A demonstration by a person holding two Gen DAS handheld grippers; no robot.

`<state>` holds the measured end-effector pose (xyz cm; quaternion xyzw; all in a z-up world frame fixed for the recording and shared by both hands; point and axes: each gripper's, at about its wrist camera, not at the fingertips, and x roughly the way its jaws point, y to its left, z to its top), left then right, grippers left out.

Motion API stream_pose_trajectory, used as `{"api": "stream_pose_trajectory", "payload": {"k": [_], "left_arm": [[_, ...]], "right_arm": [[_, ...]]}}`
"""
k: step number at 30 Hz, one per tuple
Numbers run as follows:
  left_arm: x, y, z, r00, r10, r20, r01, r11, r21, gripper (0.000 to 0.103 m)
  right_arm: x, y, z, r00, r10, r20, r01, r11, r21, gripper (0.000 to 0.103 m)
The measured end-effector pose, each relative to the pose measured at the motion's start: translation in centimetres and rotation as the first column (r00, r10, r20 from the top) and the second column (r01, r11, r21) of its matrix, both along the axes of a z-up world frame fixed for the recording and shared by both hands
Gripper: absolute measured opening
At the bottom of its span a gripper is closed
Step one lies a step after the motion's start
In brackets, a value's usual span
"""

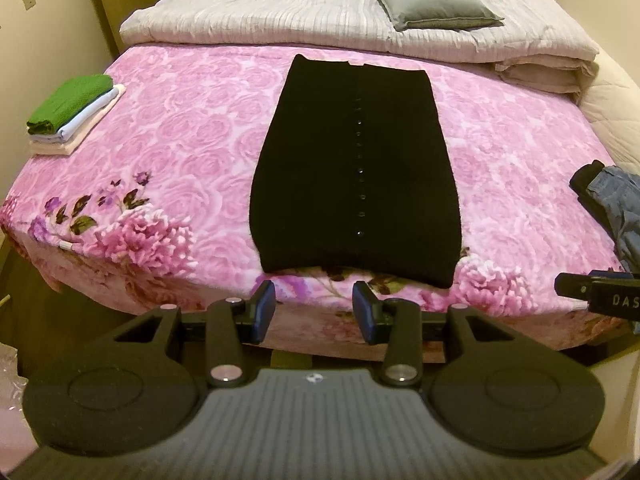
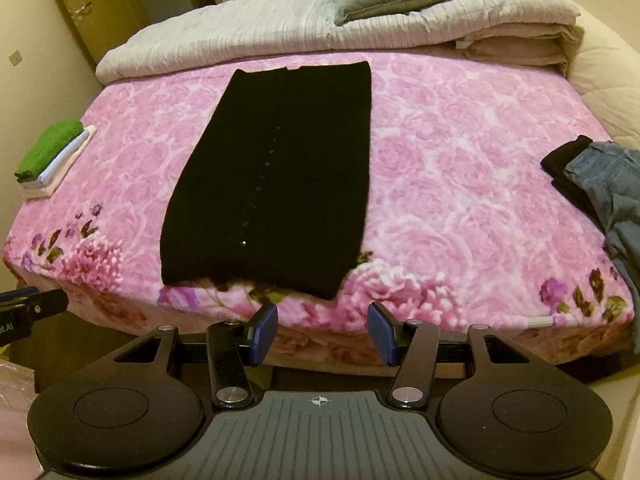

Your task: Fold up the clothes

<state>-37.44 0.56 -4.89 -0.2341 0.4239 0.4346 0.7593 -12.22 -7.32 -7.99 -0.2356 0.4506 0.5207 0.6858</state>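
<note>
A black buttoned knit garment (image 1: 354,172) lies flat on the pink floral blanket (image 1: 180,140) in the middle of the bed, already narrowed into a long strip with its sides turned in; a row of small buttons runs down its centre. Its near hem sits just beyond both tongs. The left tongs (image 1: 314,312) and right tongs (image 2: 322,334) hover at the foot of the bed, both partly spread and holding nothing, the right pair a little wider than the left.

The lengthwise fold looks finished, so the step in hand is likely the crosswise fold. That calls for each pair of tongs to pinch one near corner of the hem, lift it and carry it toward the far edge near the folded grey duvet (image 1: 320,16).

A stack of folded clothes (image 1: 76,110), green on top, waits at the left edge. Jeans (image 2: 608,184) and another dark item lie unfolded at the right.
</note>
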Motion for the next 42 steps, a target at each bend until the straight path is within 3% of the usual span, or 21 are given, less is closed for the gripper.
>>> {"api": "stream_pose_trajectory", "payload": {"k": [10,17,20,23,25,30,34,37,42], "left_arm": [[-1.8,3.3,-1.5,0.998,0.033,0.057,-0.029,0.998,-0.057,0.039],[-4.0,9.2,-4.3,0.989,0.084,0.123,-0.065,0.987,-0.149,0.04],[-4.8,13.1,-6.5,0.977,0.117,0.181,-0.076,0.973,-0.219,0.041],[-4.8,17.7,-9.9,0.969,0.145,0.199,-0.078,0.947,-0.312,0.042],[-4.6,20.4,-12.2,0.967,0.15,0.206,-0.069,0.931,-0.358,0.041],[-3.9,25.4,-18.0,0.976,0.118,0.182,-0.024,0.893,-0.449,0.041],[-3.9,27.2,-22.3,0.973,0.155,0.17,-0.046,0.855,-0.517,0.041],[-4.8,27.8,-25.1,0.948,0.225,0.225,-0.063,0.827,-0.559,0.041],[-6.5,28.6,-29.6,0.861,0.367,0.353,-0.058,0.76,-0.647,0.041]], "right_arm": [[1.9,0.3,-0.8,0.995,-0.075,-0.069,0.077,0.997,0.024,0.054],[6.0,0.7,-3.9,0.951,-0.225,-0.213,0.238,0.97,0.04,0.054],[7.6,1.8,-5.8,0.918,-0.275,-0.285,0.298,0.954,0.041,0.054],[8.5,3.6,-8.3,0.896,-0.34,-0.287,0.357,0.934,0.009,0.054],[8.7,5.3,-9.9,0.893,-0.366,-0.262,0.373,0.928,-0.022,0.054],[8.3,9.9,-14.0,0.927,-0.319,-0.195,0.308,0.947,-0.086,0.054],[8.4,10.5,-17.1,0.892,-0.362,-0.269,0.347,0.932,-0.103,0.054],[9.6,10.4,-19.5,0.867,-0.374,-0.33,0.36,0.927,-0.105,0.054],[12.8,10.1,-24.2,0.806,-0.367,-0.465,0.378,0.923,-0.075,0.054]]}}
